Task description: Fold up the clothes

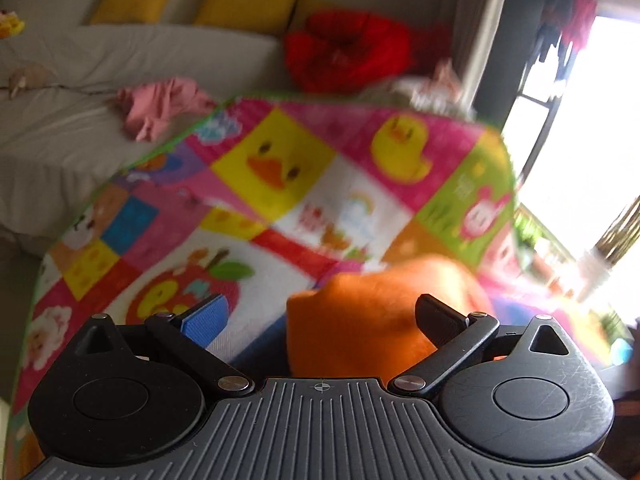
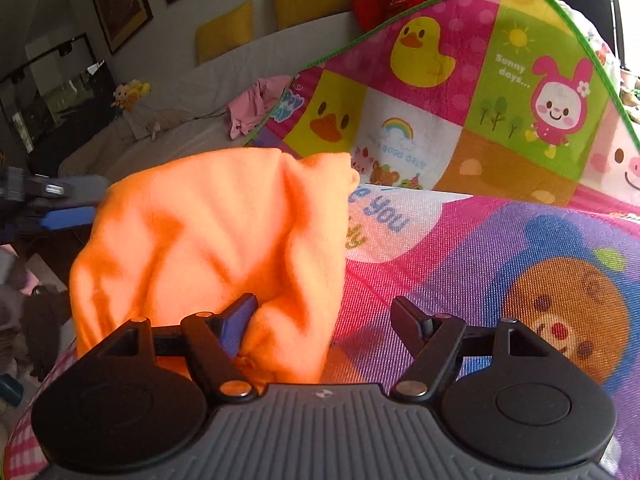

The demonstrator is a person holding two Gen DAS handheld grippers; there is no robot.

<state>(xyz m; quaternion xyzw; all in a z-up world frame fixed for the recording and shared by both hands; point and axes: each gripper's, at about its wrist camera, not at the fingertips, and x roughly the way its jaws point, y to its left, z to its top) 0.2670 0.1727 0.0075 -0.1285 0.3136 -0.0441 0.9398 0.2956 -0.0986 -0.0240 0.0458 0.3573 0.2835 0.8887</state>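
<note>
Two grippers: left gripper (image 1: 322, 314) spread, pads off cloth; right gripper (image 2: 324, 314) spread, garment against one finger only.
Garment (image 2: 208, 236): orange, lower edge hidden behind gripper.
Mat (image 1: 280, 184): blurred.

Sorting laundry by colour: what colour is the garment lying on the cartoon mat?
Plain bright orange garment, clearest in the right wrist view.

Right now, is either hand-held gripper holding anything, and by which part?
Neither. Both stand open: the orange garment lies bunched between the right hand-held gripper fingers, unclamped; the left hand-held gripper is open too.
</note>
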